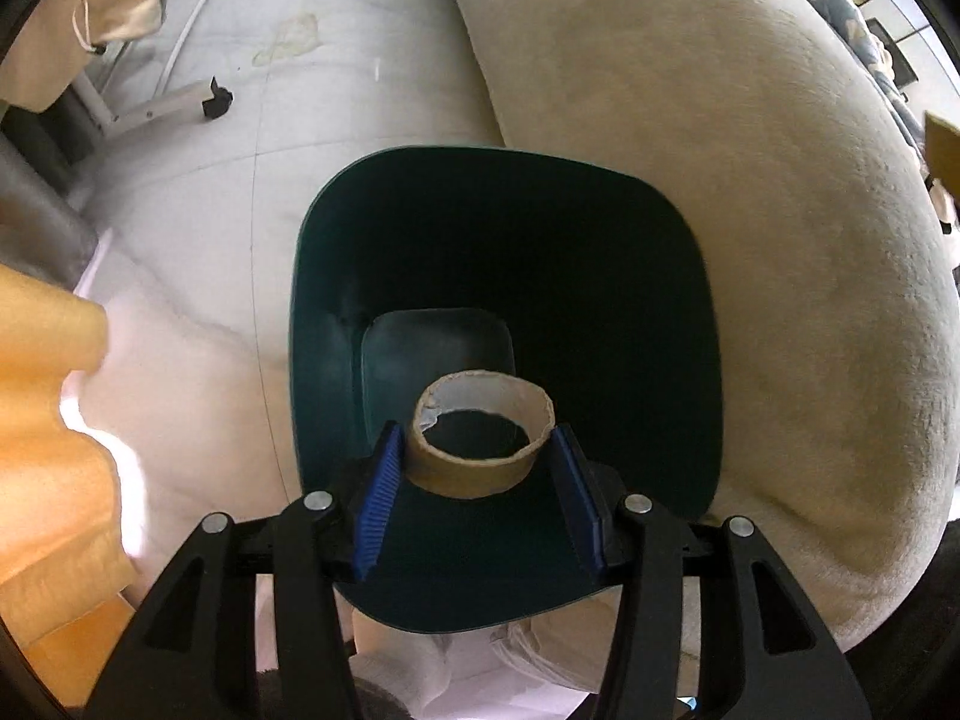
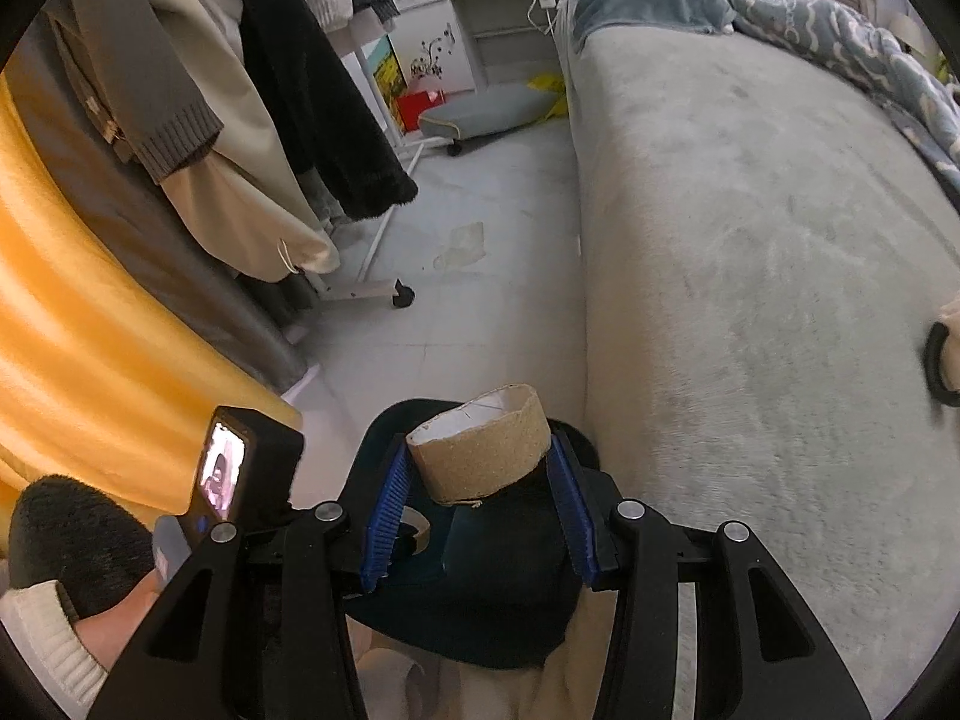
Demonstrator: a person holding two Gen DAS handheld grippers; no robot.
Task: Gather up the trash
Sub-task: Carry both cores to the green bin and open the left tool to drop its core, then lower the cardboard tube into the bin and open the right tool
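My left gripper [image 1: 480, 480] is shut on a short cardboard tube ring [image 1: 480, 468] and holds it right over the open mouth of a dark green trash bin [image 1: 660, 312]. The bin stands on the floor beside the bed. My right gripper [image 2: 480, 480] is shut on a second cardboard tube ring [image 2: 486, 456], held above the same bin [image 2: 480, 612]. The left gripper's body and its ring [image 2: 414, 531] show below the right fingers.
A bed with a beige plush cover [image 1: 750, 210] [image 2: 750, 240] runs along the right. A wheeled clothes rack [image 2: 372, 288] with hanging coats and a yellow curtain [image 2: 72, 312] stand at the left. A flat scrap [image 2: 462, 246] lies on the tiled floor.
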